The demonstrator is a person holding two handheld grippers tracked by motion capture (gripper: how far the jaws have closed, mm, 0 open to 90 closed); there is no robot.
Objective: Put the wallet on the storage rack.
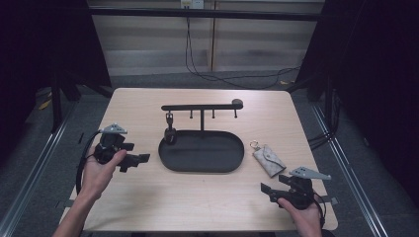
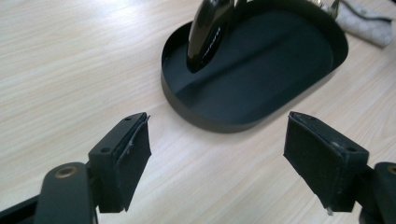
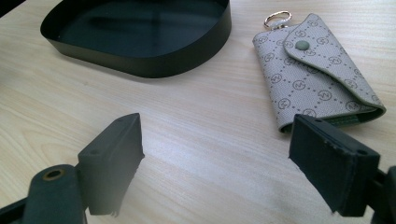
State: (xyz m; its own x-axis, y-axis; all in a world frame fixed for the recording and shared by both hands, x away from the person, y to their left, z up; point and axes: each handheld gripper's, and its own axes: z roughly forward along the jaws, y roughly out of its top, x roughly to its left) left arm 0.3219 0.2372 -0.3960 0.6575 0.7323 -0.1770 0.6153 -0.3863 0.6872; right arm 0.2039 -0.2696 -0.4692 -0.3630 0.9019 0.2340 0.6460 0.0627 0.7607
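One black key fob point(image 2: 208, 32) in oval tray point(image 1: 232, 163), key pouch point(image 3: 315, 74) beside, both tongs open, empty.

One oval tray point(image 1: 232, 160), one hook rack point(image 1: 201, 106), one key pouch point(image 1: 269, 160), perhaps one dark fob point(image 1: 170, 134), two tools.

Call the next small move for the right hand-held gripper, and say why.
Probably ease the right hand-held gripper forward and slightly toward the grey key pouch until its open jaws straddle the pouch's near end. The pouch lies flat on the table beside the black tray, apart from it, ungripped; one jaw is already level with its near corner. The left hand-held gripper is open, holding nothing.
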